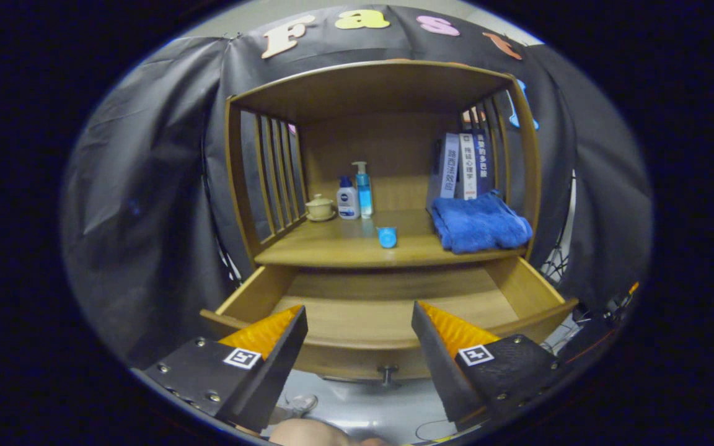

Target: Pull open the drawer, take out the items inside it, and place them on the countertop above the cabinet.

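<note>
And here we are, looking straight down the gripper [359, 322], its two fingers spread wide apart at the bottom of the frame, nothing held between them. Jaws fully parted, hanging just over the front edge of the pulled-out wooden drawer [388, 313]. That drawer sits open in the lower centre, its pale wood floor showing bare between the fingers, and its small dark round knob [387, 373] pokes out below the front panel, low between the two fingers.

Up above, in the middle of the frame, the wooden cabinet countertop [344, 248] serves as the table for everything here. Right at its front centre, beyond the fingers, lies a small round bright-blue object [387, 236], too small to say what it is. Over to the right, a folded blue towel [480, 224] rests on the table, its edge reaching the front lip. Behind the towel, upright books [463, 167] lean against the slatted right side.

Back left of the table: a small cream lidded ceramic cup on a saucer [320, 207], and beside it a short white bottle with a dark blue cap [348, 199], touching or nearly touching a taller clear-blue pump bottle [364, 191]. All three stand upright near the rear panel.

At the very bottom of the frame, below the drawer, part of a person [307, 433] shows, and a light-coloured shoe [298, 406] on the grey floor.
</note>
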